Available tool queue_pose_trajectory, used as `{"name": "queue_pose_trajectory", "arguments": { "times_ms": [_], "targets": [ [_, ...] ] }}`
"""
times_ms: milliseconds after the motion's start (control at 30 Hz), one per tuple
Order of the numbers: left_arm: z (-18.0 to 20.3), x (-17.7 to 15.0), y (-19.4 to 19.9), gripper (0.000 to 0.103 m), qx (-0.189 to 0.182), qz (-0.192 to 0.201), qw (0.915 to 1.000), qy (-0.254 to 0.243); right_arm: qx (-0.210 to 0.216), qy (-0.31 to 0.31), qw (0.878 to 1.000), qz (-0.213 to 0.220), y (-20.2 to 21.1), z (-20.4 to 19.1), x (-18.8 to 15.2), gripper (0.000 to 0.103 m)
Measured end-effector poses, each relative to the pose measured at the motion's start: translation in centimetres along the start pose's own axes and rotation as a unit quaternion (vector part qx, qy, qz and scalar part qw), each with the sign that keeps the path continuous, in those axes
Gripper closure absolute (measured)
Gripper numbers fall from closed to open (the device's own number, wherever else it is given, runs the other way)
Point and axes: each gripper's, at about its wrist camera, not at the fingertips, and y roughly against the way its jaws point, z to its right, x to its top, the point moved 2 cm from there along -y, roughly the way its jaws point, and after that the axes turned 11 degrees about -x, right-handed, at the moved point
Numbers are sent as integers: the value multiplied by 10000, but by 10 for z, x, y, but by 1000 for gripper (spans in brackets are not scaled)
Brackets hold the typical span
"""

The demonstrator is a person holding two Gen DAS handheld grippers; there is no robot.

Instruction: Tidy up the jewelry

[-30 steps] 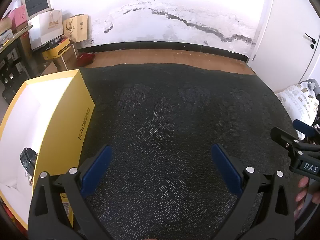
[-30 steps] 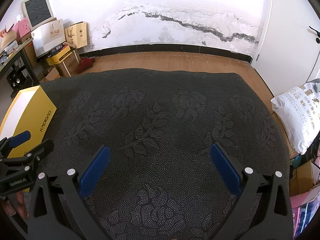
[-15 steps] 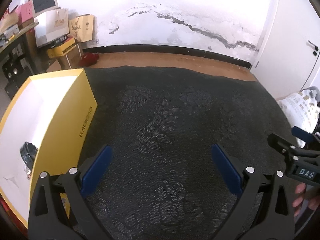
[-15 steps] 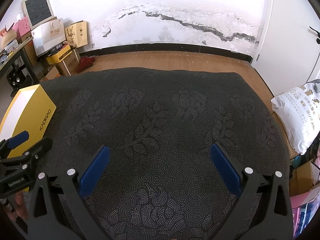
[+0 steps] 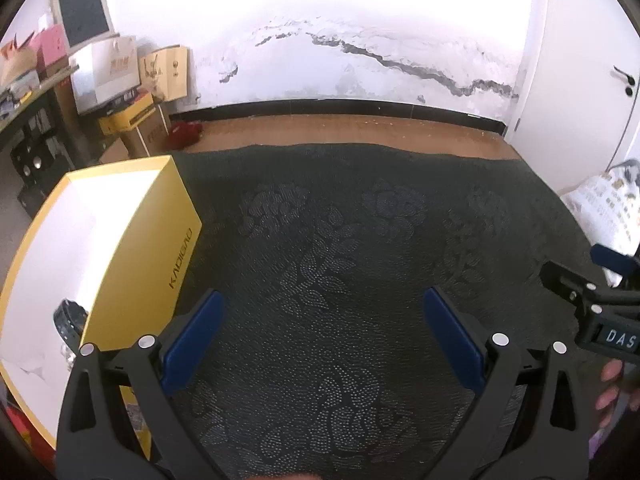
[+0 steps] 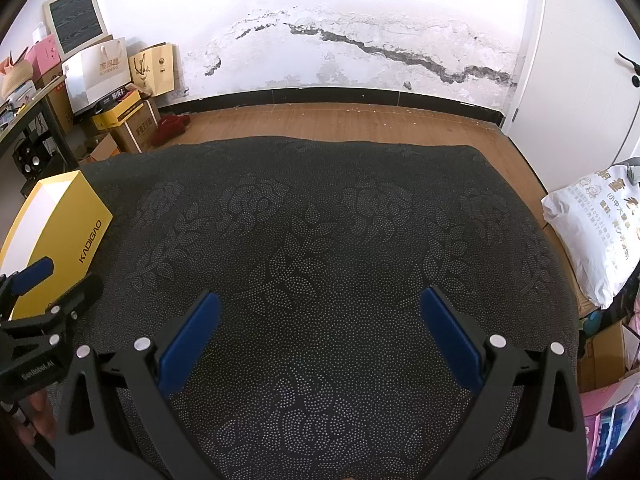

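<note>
Meanwhile the open yellow KADIGAO box (image 5: 132, 264) has slid further into the left wrist view than a second ago, on the left edge of the black floral-embossed cloth (image 5: 340, 280). A dark bracelet (image 5: 70, 322) lies inside against its near wall. Left gripper (image 5: 324, 332) and right gripper (image 6: 320, 330) hover spread and empty, wooden floor (image 6: 340, 124) and cracked white wall (image 6: 360, 48) beyond.

A dark cloth (image 6: 320, 248) with a raised dotted flower pattern looks matt and rough. The yellow box (image 5: 132, 256) looks like smooth cardboard, white inside. The floor (image 6: 340, 124) is warm wood. The white wall (image 6: 340, 52) looks cracked, its paint peeling.
</note>
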Motion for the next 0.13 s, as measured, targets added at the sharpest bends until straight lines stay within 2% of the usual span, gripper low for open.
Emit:
{"name": "queue_pose_trajectory", "arguments": {
  "times_ms": [133],
  "targets": [
    [-1,0,-4,6,-29,-92,9999,27,-1,-3,10000,-9,0,1,0,6]
  ]
}}
